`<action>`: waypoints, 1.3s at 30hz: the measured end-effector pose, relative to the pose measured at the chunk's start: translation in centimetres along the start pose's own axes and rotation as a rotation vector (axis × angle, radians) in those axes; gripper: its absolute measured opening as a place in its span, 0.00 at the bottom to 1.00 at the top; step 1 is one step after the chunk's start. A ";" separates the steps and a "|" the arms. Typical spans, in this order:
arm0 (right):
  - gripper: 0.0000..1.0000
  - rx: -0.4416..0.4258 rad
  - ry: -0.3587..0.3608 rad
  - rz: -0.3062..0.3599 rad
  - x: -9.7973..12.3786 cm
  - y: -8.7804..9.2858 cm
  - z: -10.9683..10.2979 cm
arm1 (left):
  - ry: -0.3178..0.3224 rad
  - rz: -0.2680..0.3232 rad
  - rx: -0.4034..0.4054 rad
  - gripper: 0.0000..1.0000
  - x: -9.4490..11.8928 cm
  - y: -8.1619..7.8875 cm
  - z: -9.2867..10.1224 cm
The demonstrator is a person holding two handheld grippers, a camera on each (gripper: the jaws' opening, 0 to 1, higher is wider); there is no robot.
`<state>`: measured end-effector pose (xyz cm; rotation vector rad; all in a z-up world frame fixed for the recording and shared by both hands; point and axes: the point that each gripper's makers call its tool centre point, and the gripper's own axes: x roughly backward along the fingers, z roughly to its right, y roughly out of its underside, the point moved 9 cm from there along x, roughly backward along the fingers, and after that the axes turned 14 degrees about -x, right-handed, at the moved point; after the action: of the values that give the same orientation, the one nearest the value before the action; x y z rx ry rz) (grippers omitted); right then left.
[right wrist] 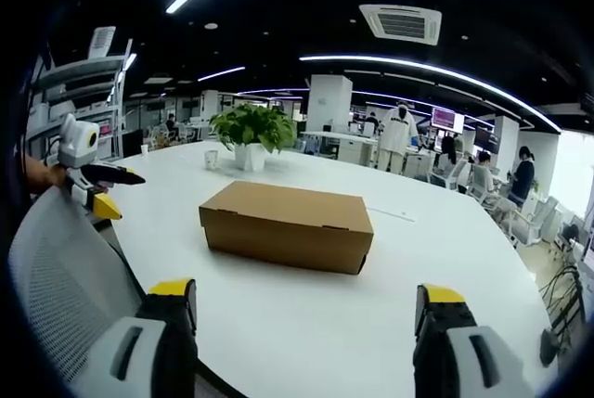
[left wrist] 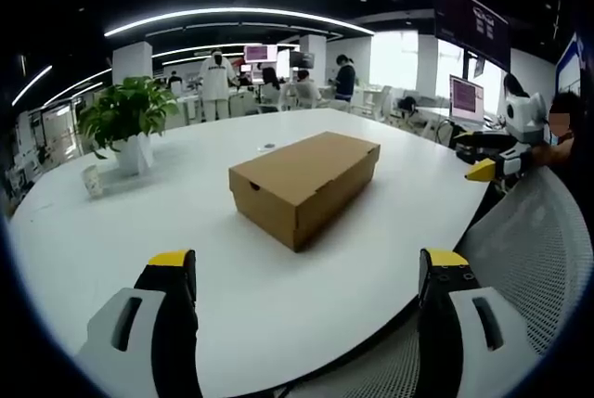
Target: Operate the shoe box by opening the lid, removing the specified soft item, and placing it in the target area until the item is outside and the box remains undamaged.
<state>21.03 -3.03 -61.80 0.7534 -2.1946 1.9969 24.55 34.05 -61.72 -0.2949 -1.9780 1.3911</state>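
A brown cardboard shoe box (left wrist: 302, 180) lies on the round white table (left wrist: 139, 250), its lid closed flat, so whatever is inside is hidden. My left gripper (left wrist: 309, 273) hovers over the near table edge, short of the box, jaws wide open and holding nothing. In the right gripper view the same box (right wrist: 288, 224) sits ahead of my right gripper (right wrist: 306, 301), which is also open and empty. Each gripper shows in the other's view: the right gripper (left wrist: 487, 159) at the table's right edge, the left gripper (right wrist: 119, 192) at the left.
A potted green plant (left wrist: 125, 120) in a white pot and a small paper cup (left wrist: 91, 180) stand at the table's far side. A white mesh chair back (left wrist: 548, 250) rises beside the near edge, also seen as the chair back (right wrist: 65, 268). People and desks fill the office behind.
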 end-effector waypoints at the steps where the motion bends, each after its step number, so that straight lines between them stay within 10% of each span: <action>1: 0.98 0.000 -0.001 -0.001 0.0 0.0 0.0 | -0.002 -0.002 -0.002 0.99 0.0 0.0 0.0; 39: 0.99 -0.039 -0.021 -0.020 0.1 -1.5 0.9 | 0.000 -0.092 -0.071 0.99 -0.2 -0.4 -1.1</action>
<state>21.82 -3.94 -60.51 0.7926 -2.2213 1.9399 25.52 34.59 -61.20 -0.2327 -2.0181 1.2656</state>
